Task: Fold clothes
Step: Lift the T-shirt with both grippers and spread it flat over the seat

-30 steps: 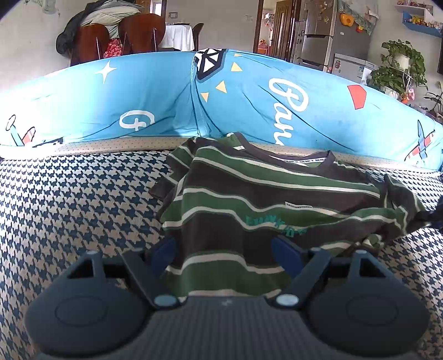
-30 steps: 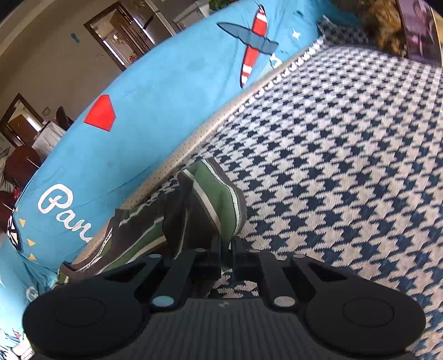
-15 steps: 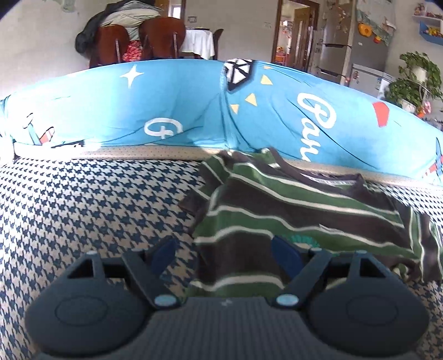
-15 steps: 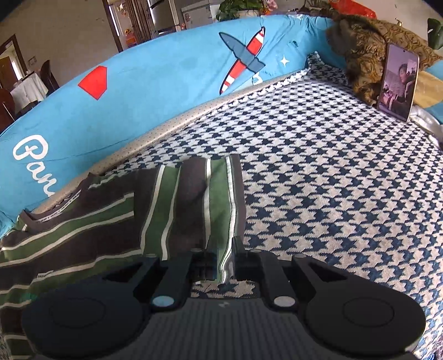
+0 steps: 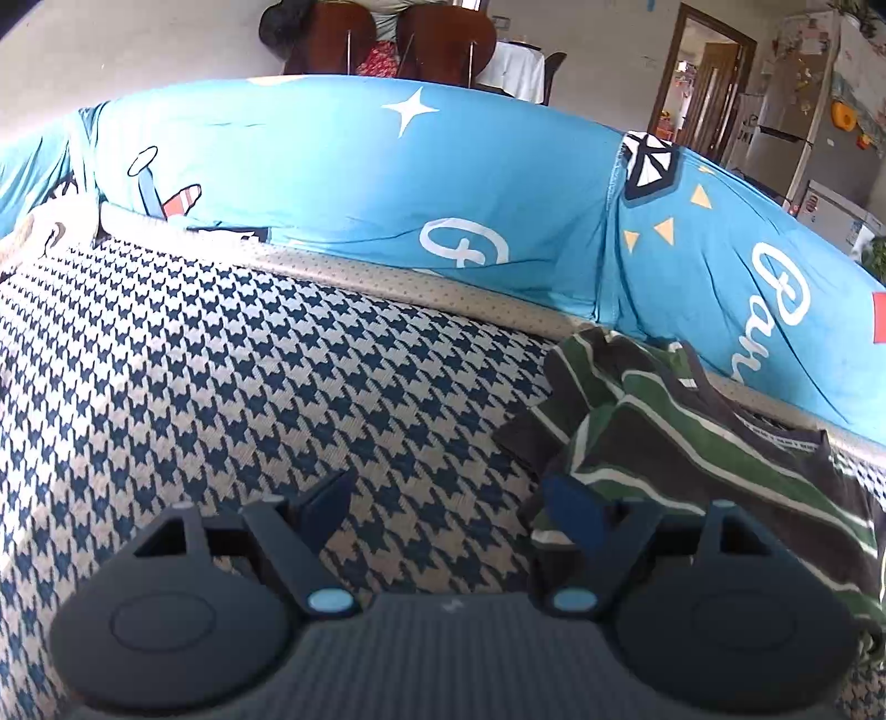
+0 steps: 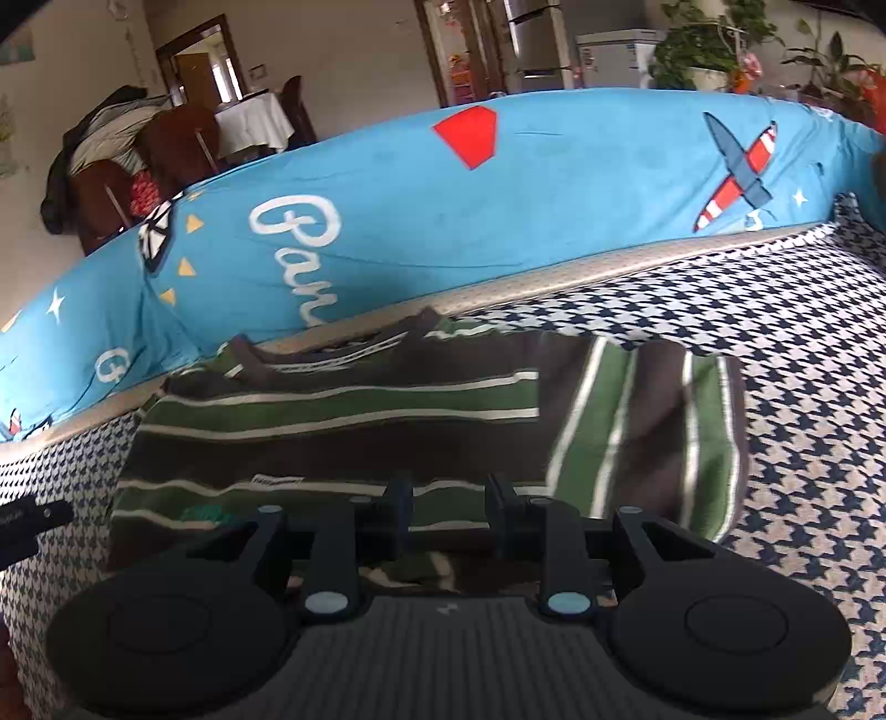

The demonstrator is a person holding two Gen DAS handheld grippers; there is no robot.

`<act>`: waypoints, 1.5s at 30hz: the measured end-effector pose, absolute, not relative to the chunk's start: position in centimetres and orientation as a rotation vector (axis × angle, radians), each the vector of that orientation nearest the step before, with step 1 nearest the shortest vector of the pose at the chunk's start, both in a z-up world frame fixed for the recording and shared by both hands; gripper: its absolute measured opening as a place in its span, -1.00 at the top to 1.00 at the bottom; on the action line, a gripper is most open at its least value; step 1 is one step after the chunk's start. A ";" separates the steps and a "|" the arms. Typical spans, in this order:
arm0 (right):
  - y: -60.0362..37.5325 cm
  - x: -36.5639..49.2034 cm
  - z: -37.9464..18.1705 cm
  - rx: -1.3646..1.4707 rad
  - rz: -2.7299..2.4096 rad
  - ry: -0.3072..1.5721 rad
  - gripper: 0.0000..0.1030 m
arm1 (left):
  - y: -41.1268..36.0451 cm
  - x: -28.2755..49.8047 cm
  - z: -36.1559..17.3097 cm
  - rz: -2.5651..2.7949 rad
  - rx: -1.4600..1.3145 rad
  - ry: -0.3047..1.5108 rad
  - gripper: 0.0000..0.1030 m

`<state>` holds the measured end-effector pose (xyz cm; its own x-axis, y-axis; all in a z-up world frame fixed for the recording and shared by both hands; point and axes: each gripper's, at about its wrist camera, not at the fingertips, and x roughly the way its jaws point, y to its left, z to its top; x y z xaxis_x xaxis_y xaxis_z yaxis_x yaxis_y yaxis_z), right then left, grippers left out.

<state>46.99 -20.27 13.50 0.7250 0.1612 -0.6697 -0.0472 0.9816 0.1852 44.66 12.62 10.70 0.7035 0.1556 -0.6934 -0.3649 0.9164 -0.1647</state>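
Note:
A green and brown striped shirt (image 6: 343, 421) lies flat on the houndstooth seat cover (image 6: 803, 387), collar toward the blue backrest. Its right sleeve (image 6: 642, 432), stripes running upright, lies folded over onto the body. My right gripper (image 6: 449, 515) hovers low over the shirt's front part, open, with only shirt cloth showing through the gap. In the left wrist view the shirt (image 5: 692, 443) sits at the right, its left sleeve crumpled. My left gripper (image 5: 448, 504) is open over bare seat cover (image 5: 249, 387), its right finger (image 5: 570, 509) at the shirt's left edge.
The blue printed backrest (image 5: 387, 183) curves along the far side of the seat. Behind it stand wooden chairs (image 5: 338, 33), a fridge (image 5: 792, 122) and potted plants (image 6: 703, 50). A dark object (image 6: 27, 520) pokes in at the right wrist view's left edge.
My right gripper carried the sleeve leftward over the shirt body, then opened and let it go. My left gripper stayed open and slid left, off the shirt onto bare seat cover.

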 end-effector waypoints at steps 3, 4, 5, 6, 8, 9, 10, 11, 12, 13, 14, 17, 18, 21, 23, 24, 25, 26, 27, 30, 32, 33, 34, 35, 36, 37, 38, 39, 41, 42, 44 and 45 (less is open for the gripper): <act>-18.3 46.8 12.4 0.134 0.167 0.777 0.39 | 13.1 45.6 10.3 0.276 -0.350 0.718 -0.55; -17.8 46.7 12.2 0.127 0.184 0.784 0.39 | 13.3 45.9 10.2 0.259 -0.367 0.709 -0.55; -17.2 46.6 11.9 0.119 0.202 0.790 0.39 | 13.4 46.3 10.2 0.244 -0.371 0.698 -0.55; -16.7 46.5 11.7 0.108 0.219 0.791 0.39 | 13.5 46.6 10.2 0.229 -0.376 0.689 -0.52; -15.6 46.2 11.5 0.079 0.252 0.788 0.38 | 13.9 47.3 9.8 0.203 -0.409 0.705 -0.43; -15.1 46.1 11.5 0.062 0.268 0.784 0.36 | 14.1 47.7 9.6 0.190 -0.426 0.713 -0.29; -14.7 45.9 11.4 0.042 0.282 0.778 0.33 | 14.2 48.1 9.4 0.177 -0.442 0.721 -0.21; -14.3 45.8 11.4 0.023 0.295 0.773 0.30 | 14.4 48.5 9.2 0.164 -0.459 0.729 -0.10; -14.0 45.7 11.4 0.003 0.302 0.767 0.25 | 14.6 48.8 9.0 0.151 -0.475 0.737 -0.06; -13.8 45.7 11.4 -0.008 0.303 0.763 0.23 | 14.8 49.2 8.8 0.137 -0.492 0.745 -0.04; -13.6 45.7 11.4 -0.020 0.304 0.759 0.23 | 15.0 49.6 8.6 0.124 -0.508 0.752 0.01; -13.6 46.0 11.2 -0.021 0.304 0.763 0.21 | 15.6 50.7 8.0 0.084 -0.557 0.775 0.09; -13.6 46.1 11.1 -0.013 0.304 0.769 0.21 | 15.8 51.0 7.8 0.070 -0.574 0.783 0.09; -13.8 46.4 10.9 0.006 0.302 0.783 0.21 | 15.9 51.8 7.4 0.053 -0.593 0.801 0.09; -13.9 46.5 10.7 0.012 0.301 0.789 0.21 | 15.8 52.2 7.2 0.048 -0.598 0.811 0.09; -13.9 46.6 10.6 0.014 0.300 0.792 0.21 | 15.8 52.4 7.1 0.045 -0.600 0.816 0.09; -13.9 46.7 10.6 0.017 0.299 0.794 0.21 | 15.7 52.6 7.0 0.043 -0.602 0.821 0.08; -13.9 46.7 10.5 0.019 0.299 0.796 0.21 | 15.6 52.7 7.0 0.043 -0.602 0.820 0.07; -13.9 46.8 10.5 0.021 0.297 0.798 0.21 | 15.5 52.8 6.9 0.043 -0.604 0.820 0.07; -13.8 47.0 10.3 0.031 0.294 0.804 0.21 | 15.0 52.8 6.9 0.040 -0.587 0.818 0.12; -13.8 47.1 10.2 0.036 0.292 0.807 0.21 | 14.9 52.7 6.9 0.056 -0.572 0.818 0.30; -13.8 47.2 10.2 0.037 0.292 0.808 0.21 | 14.9 52.7 6.9 0.064 -0.564 0.818 0.42; -13.8 47.2 10.2 0.038 0.292 0.809 0.21 | 14.8 52.6 6.9 0.072 -0.557 0.818 0.50; -13.8 47.2 10.1 0.039 0.291 0.810 0.21 | 14.8 52.6 6.9 0.080 -0.549 0.818 0.64; -13.8 47.3 10.1 0.040 0.291 0.811 0.21 | 14.8 52.5 6.9 0.088 -0.542 0.818 0.69; -13.9 47.3 10.1 0.041 0.291 0.812 0.21 | 14.8 52.5 6.9 0.091 -0.537 0.813 0.70; -13.9 47.3 10.1 0.041 0.291 0.812 0.21 | 14.7 52.4 7.0 0.095 -0.527 0.809 0.76; -13.9 47.3 10.1 0.042 0.291 0.813 0.21 | 14.6 52.4 7.0 0.097 -0.514 0.806 0.79; -13.9 47.4 10.1 0.044 0.290 0.812 0.21 | 14.4 52.3 7.1 0.099 -0.502 0.796 0.82; -14.0 47.4 10.1 0.045 0.291 0.812 0.21 | 14.3 52.3 7.1 0.101 -0.500 0.791 0.83; -14.0 47.4 10.1 0.045 0.291 0.812 0.21 | 14.3 52.2 7.3 0.118 -0.490 0.776 0.84; -14.0 47.4 10.1 0.045 0.292 0.812 0.21 | 14.2 52.0 7.5 0.133 -0.480 0.765 0.84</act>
